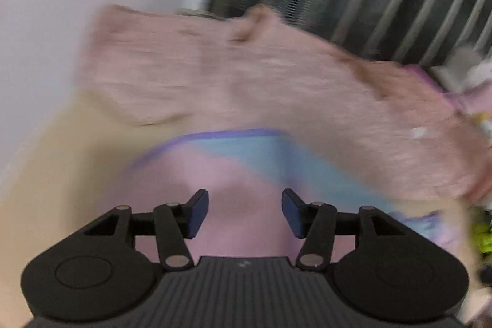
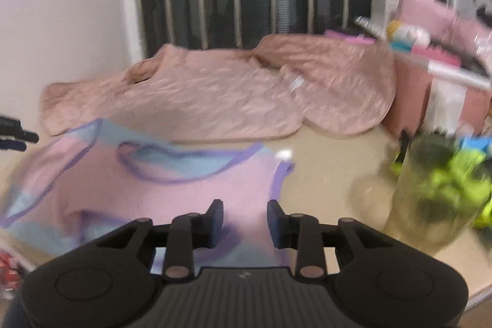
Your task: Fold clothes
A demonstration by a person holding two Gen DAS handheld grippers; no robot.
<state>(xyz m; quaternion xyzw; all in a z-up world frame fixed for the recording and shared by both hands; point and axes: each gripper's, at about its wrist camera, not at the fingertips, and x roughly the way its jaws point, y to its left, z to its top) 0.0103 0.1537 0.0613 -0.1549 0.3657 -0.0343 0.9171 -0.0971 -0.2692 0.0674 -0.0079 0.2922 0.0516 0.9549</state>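
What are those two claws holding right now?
Nothing. The left gripper and the right gripper are both open above the pink and blue top, with nothing pinched.

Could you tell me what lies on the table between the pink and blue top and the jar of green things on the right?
Only bare beige table separates the pink and blue top from the jar; the right wrist view shows it, though blurred.
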